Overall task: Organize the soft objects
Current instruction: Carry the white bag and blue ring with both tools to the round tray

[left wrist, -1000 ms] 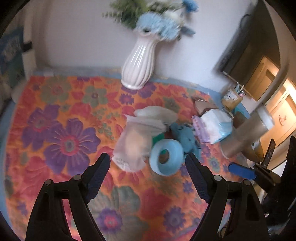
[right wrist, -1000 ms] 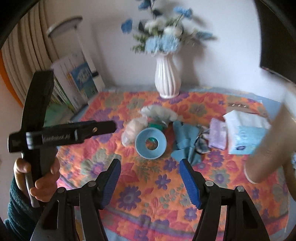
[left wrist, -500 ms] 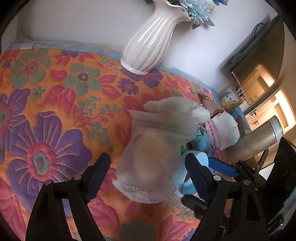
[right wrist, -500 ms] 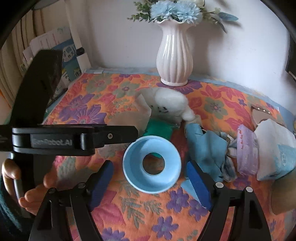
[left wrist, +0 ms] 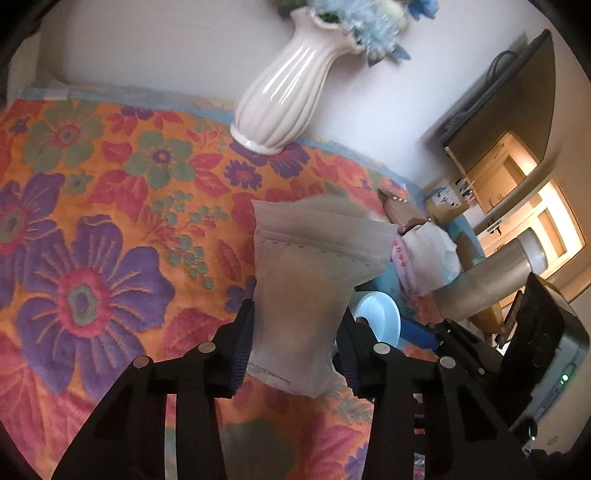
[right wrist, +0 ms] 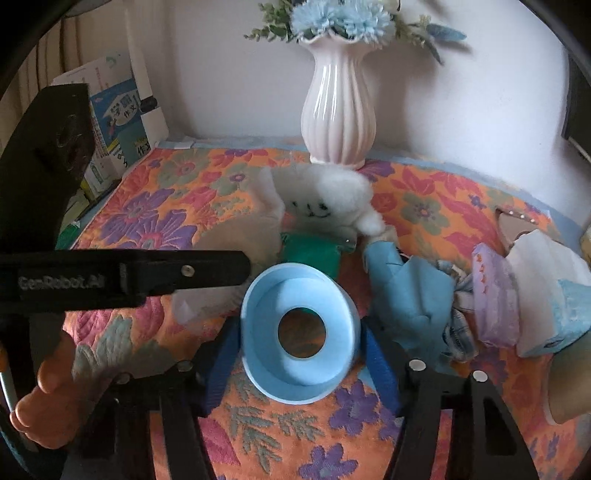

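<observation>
Pouch [left wrist: 303,295] sits low between left gripper [left wrist: 297,343] pads, jaws just closed onto it; blue ring [right wrist: 300,334] looks pinched by right gripper [right wrist: 295,360]. Lift both slowly, pouch may slip.

Orange floral cloth [right wrist: 424,206], pale blue ring [right wrist: 299,328], white ribbed vase [right wrist: 338,122], frosted translucent pouch [left wrist: 314,280]

Soft, even daylight fills both fisheye views; bright streaks of glare run down the white vase [left wrist: 284,88]; the flowers [left wrist: 369,22] above blur slightly; dark vignetting curves every corner.
</observation>
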